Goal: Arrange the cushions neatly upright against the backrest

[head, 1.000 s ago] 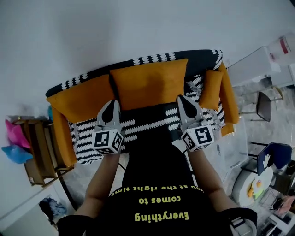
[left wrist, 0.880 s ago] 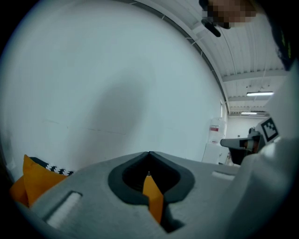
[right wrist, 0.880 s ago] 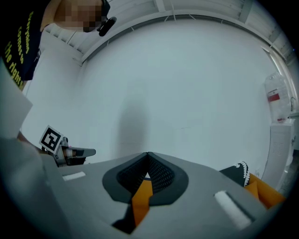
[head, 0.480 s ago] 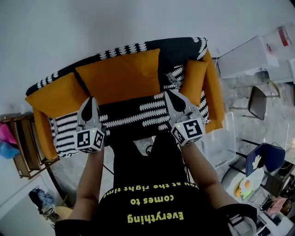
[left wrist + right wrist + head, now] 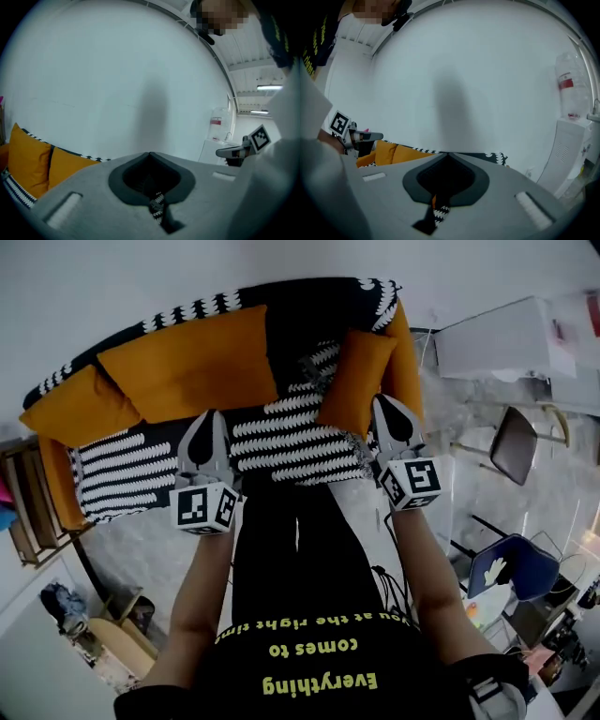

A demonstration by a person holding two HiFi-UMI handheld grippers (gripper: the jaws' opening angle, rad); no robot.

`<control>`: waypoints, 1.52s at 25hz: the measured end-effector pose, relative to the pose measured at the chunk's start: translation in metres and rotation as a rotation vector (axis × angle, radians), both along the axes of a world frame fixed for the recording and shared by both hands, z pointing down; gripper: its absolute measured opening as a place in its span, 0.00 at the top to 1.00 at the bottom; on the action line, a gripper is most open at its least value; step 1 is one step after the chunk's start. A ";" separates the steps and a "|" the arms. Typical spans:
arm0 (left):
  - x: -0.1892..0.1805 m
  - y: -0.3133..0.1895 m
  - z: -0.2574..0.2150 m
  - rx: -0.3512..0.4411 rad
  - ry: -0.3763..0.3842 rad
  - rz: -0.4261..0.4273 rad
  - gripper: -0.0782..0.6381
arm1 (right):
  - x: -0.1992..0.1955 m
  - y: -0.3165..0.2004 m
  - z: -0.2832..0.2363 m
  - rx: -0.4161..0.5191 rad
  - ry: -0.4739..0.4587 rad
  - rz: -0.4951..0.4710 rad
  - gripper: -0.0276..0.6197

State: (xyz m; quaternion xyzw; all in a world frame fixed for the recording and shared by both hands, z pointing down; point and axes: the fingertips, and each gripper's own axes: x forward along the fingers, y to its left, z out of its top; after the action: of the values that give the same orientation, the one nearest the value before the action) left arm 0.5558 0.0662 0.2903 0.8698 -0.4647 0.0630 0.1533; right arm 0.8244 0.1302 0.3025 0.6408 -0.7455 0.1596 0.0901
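Sofa [image 5: 291, 442]: cushion [image 5: 354, 381] beside right tongs [image 5: 387, 404]

Living room: sofa [image 5: 291, 442], orange cushions [image 5: 192, 371], side chair [image 5: 512, 442].

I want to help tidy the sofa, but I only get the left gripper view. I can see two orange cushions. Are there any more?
Observer: Yes. A third, smaller orange cushion leans at the right end of the sofa, by the armrest.
Operator: Is the right gripper holding it?
Observer: No. Its jaws are together with nothing between them, and its tip is just beside that cushion.
Operator: Are my two cushions standing up properly?
Observer: In the head view both big cushions lean side by side against the backrest.
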 end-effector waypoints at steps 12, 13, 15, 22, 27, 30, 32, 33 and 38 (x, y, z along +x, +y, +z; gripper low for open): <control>0.085 0.002 0.066 -0.086 -0.053 0.092 0.89 | 0.092 -0.012 0.203 -0.295 -0.080 0.185 0.81; 0.083 0.003 0.070 -0.095 -0.063 0.091 0.89 | 0.102 -0.013 0.225 -0.336 -0.085 0.209 0.78; 0.079 0.006 0.078 -0.109 -0.085 0.091 0.89 | 0.120 -0.016 0.259 -0.391 -0.090 0.260 0.77; 0.088 0.007 0.122 -0.168 -0.145 0.120 0.89 | 0.142 -0.040 0.349 -0.525 -0.100 0.272 0.68; 0.115 0.007 0.142 -0.187 -0.141 0.146 0.89 | 0.147 -0.047 0.388 -0.558 -0.182 0.274 0.60; 0.125 0.009 0.144 -0.193 -0.136 0.166 0.89 | 0.141 -0.052 0.390 -0.573 -0.188 0.248 0.71; 0.128 0.010 0.145 -0.197 -0.132 0.169 0.89 | 0.138 -0.057 0.387 -0.574 -0.189 0.214 0.79; 0.129 0.010 0.146 -0.199 -0.131 0.169 0.89 | 0.135 -0.059 0.384 -0.570 -0.180 0.189 0.82; 0.124 0.006 0.142 -0.195 -0.132 0.154 0.89 | 0.113 -0.066 0.341 -0.495 -0.035 -0.015 0.90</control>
State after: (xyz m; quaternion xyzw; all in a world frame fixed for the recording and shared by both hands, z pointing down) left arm 0.6800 0.0725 0.4324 0.8780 -0.3972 0.1762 0.2008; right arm 0.9372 0.0644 0.6439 0.5908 -0.6899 0.3477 0.2325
